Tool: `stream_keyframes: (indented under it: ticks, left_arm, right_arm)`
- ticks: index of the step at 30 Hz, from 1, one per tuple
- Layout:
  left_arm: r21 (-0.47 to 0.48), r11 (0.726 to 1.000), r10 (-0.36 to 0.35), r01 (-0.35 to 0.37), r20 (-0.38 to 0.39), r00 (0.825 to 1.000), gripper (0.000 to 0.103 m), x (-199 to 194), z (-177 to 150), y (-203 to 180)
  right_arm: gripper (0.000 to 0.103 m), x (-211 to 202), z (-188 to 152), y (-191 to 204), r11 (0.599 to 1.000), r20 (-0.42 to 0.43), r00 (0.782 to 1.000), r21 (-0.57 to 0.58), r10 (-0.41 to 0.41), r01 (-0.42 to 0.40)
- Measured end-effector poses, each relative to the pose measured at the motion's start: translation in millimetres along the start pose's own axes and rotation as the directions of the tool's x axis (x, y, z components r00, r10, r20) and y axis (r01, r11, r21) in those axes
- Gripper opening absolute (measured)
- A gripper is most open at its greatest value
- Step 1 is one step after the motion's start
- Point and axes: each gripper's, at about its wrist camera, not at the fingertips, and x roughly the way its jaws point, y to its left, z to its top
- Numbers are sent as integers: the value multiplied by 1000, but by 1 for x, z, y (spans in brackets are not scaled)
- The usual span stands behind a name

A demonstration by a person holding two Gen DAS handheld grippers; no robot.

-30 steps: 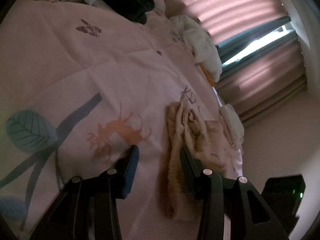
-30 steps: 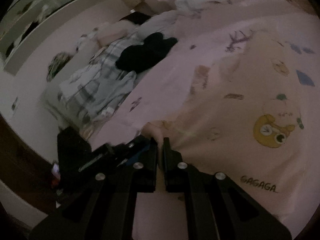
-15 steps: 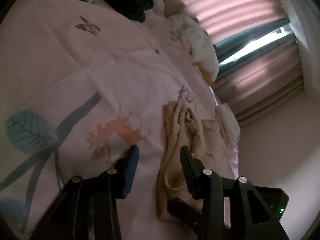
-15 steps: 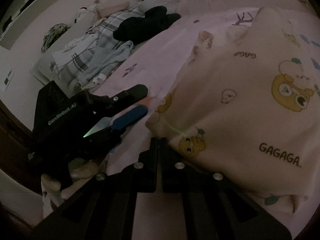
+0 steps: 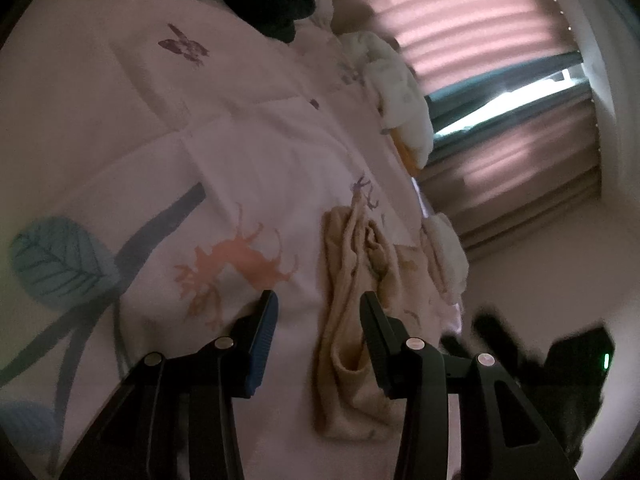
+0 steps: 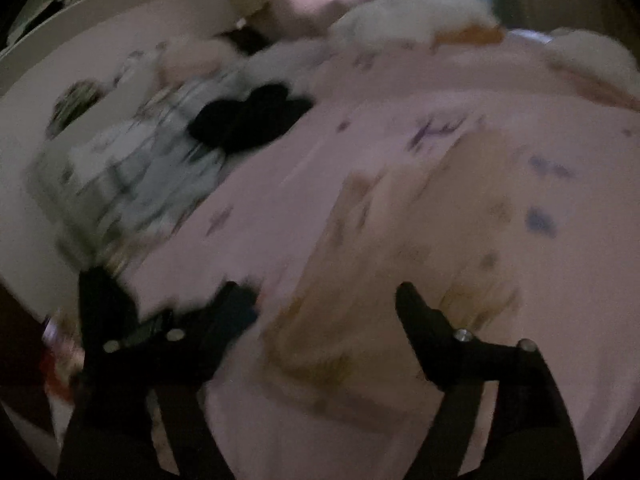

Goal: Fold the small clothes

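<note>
A beige small garment (image 5: pixel 348 268) with cartoon prints lies bunched lengthwise on the pink printed bedspread (image 5: pixel 180 120). My left gripper (image 5: pixel 318 312) hovers low over its near left edge, open, with the cloth running under the right finger and no pad pressing on it. In the blurred right wrist view my right gripper (image 6: pixel 326 296) is above the same garment (image 6: pixel 420 240). Its jaws are opening wide and nothing is pinched between them. The left gripper's dark body (image 6: pixel 104 304) shows at the lower left there.
A black garment (image 6: pixel 248 120) and a heap of plaid and pale clothes (image 6: pixel 132 172) lie at the far left of the bed. White clothes (image 5: pixel 400 96) and a small white piece (image 5: pixel 444 248) sit along the edge by the window blind (image 5: pixel 480 60).
My right gripper, shut on the garment's edge before, carried it across, then opened and rose off it. The garment now lies loose on the bed. The left gripper kept still.
</note>
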Motion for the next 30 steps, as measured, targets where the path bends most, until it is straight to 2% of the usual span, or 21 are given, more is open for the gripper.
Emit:
stream_keyframes:
  ticks: [2,4,6,8,9,10,11,12,14,16,17,20,22,23,24,25,26,27,28,29,30]
  left_arm:
    - [17,1000,19,-19,2,1000,44,2,-2,-4]
    - [35,999,36,-36,-2,999,44,4,-3,-8]
    - [38,999,37,-36,-7,999,44,4,-2,-8]
    - [25,999,25,-24,-12,1000,44,4,0,-6]
    - [18,1000,18,-17,-13,1000,44,3,1,-4]
    - [11,1000,12,-11,-15,1000,44,3,1,-3]
    - [5,1000,5,-5,-16,1000,44,2,2,-2]
    - [1,1000,1,-1,-15,1000,44,1,2,-1]
    - [0,1000,2,-2,-13,1000,44,1,2,-1]
    - [2,1000,9,-9,-6,1000,44,0,2,0]
    - [3,1000,13,-13,-2,1000,44,1,1,-2]
    - [17,999,28,-28,-1,1000,44,3,0,-4]
    - [20,999,29,-29,-3,1000,44,3,0,-4]
    - [18,1000,26,-26,-3,1000,44,3,0,-4]
    - [18,1000,26,-26,-2,1000,44,3,0,-4]
    - [17,1000,23,-23,-2,1000,44,3,0,-4]
    - [17,1000,22,-22,-2,1000,44,3,1,-4]
    - [19,1000,23,-23,-2,1000,44,3,0,-4]
    - [25,999,24,-24,-4,1000,44,3,0,-4]
    - [34,999,24,-23,-8,1000,44,3,0,-5]
    - [40,999,23,-22,-13,1000,44,2,0,-5]
  right_arm:
    - [80,24,17,-3,998,13,998,-13,-66,66]
    - [78,59,27,-8,991,-62,989,-17,-132,131]
    - [63,89,29,-9,989,-115,983,-35,-144,141]
    - [52,109,25,-3,963,-100,963,-131,-250,236]
    - [40,114,24,1,944,-90,950,-170,-300,283]
    - [37,116,25,1,936,-89,943,-177,-322,303]
    - [31,114,27,-1,940,-80,946,-164,-315,299]
    - [15,109,31,-6,957,-73,959,-125,-273,263]
    - [14,100,39,-25,988,-78,985,25,-151,154]
    - [13,97,44,-41,982,-66,998,191,8,5]
    - [13,95,44,-45,971,-52,997,236,64,-50]
    - [13,92,43,-41,962,-48,992,254,113,-97]
    - [13,92,41,-28,956,-49,983,245,180,-162]
    - [13,92,41,-24,961,-55,984,230,169,-152]
    - [14,96,40,-20,973,-72,990,204,120,-103]
    - [17,106,37,-15,984,-113,992,175,50,-30]
    - [17,118,32,-10,988,-168,986,154,19,7]
    - [18,123,28,-8,991,-190,982,129,7,18]
    - [19,121,28,-4,995,-172,985,97,-4,21]
    - [26,114,30,-2,996,-164,986,93,8,8]
    - [42,106,33,-2,991,-171,983,127,65,-43]
